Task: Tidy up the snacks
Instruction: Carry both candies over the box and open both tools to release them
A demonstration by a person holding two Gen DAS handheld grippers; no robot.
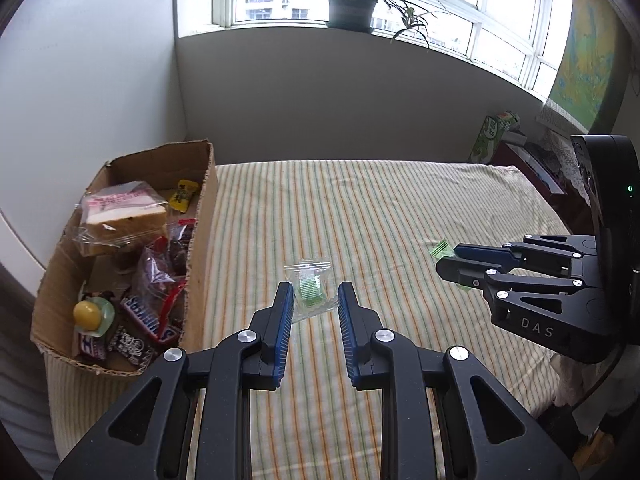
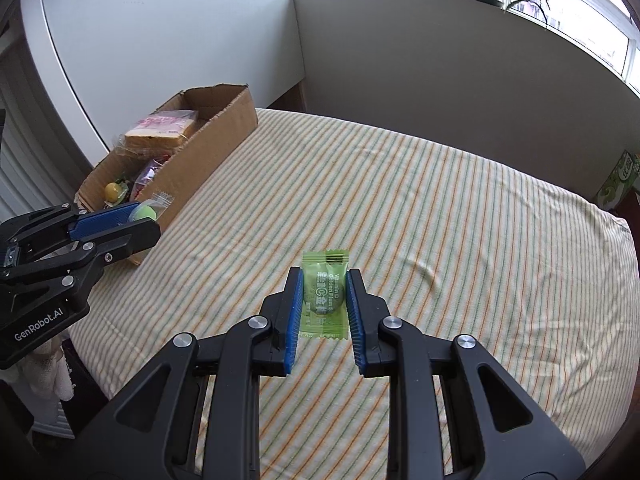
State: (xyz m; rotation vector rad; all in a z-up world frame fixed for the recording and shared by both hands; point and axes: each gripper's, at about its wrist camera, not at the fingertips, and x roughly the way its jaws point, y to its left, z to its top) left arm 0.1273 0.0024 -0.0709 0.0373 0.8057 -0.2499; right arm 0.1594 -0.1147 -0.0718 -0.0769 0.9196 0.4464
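A bed (image 2: 460, 208) covered in a cream sheet with thin green and orange stripes fills the middle of both views. Behind it runs a plain grey wall under a wide window (image 1: 460, 4), where a potted plant (image 1: 352, 4) stands on the sill at the top of the left wrist frame. A green carton (image 1: 490, 136) stands at the bed's far right corner.

At the left edge of the bed sits an open cardboard box (image 1: 200, 248) of snacks: a wrapped slice of cake (image 1: 120, 220), a bar marked "SNICKERS" (image 1: 150, 318), a yellow packet (image 1: 182, 196) and a clear pack with a yellow ball (image 1: 90, 314).

The left tongs (image 1: 312, 298) pinch a small clear packet with a green sweet (image 1: 310, 290), held above the sheet at the frame's centre (in the right wrist view it shows at left, just beside the box).

The right tongs (image 2: 323, 294) pinch a green candy wrapper (image 2: 324, 292) at centre frame, above the sheet; its label reads partly "Vitamin C" and "Golden Plum", with larger Chinese characters I cannot read.

One tool body reads "GenRobot.AI", the other "DAS".
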